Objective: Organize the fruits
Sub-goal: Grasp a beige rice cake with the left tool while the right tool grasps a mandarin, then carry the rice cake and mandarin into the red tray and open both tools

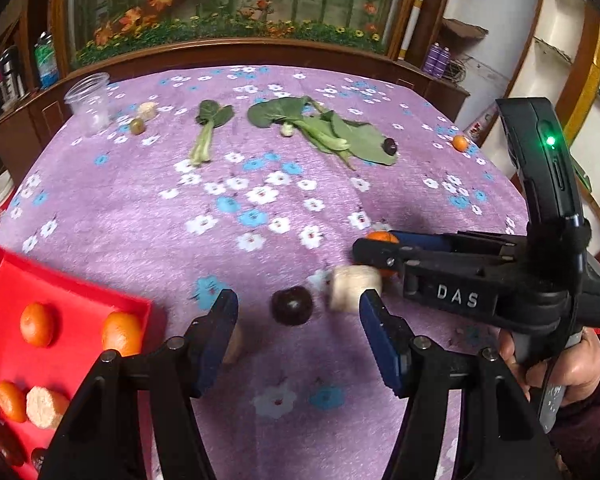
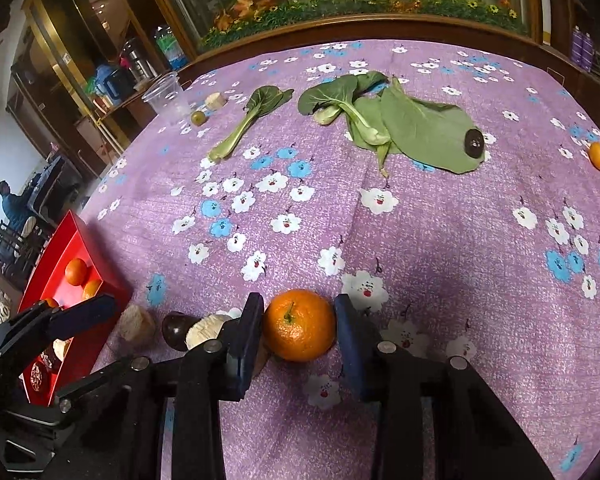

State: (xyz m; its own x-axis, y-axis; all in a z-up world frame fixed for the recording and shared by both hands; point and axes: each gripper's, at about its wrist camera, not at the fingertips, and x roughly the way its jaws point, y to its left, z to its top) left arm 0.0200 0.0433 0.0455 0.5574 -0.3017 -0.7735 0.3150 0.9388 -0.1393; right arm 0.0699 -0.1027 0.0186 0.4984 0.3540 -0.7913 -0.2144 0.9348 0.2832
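A mandarin (image 2: pixel 300 326) rests on the purple flowered cloth, and my right gripper (image 2: pixel 298 322) is shut on it, one blue pad against each side. My left gripper (image 1: pixel 299 298) stands open around a dark round fruit (image 1: pixel 291 306), with a gap on both sides. A pale cut chunk (image 1: pixel 354 288) lies at its right fingertip. Another pale chunk (image 1: pixel 234 344) sits against the inside of its left finger. The red tray (image 1: pixel 100 290) at the near left holds three mandarins, a pale chunk and some dark fruits. The right gripper (image 1: pixel 380 246) reaches in from the right, close to the left one.
At the far side lie leafy greens (image 1: pixel 332 132), a single stalk (image 1: pixel 208 132), a clear plastic cup (image 1: pixel 88 104), a small green fruit (image 1: pixel 137 126) and a pale chunk (image 1: pixel 147 110). A dark fruit (image 1: pixel 389 146) sits on a leaf. A small orange fruit (image 1: pixel 459 143) lies far right.
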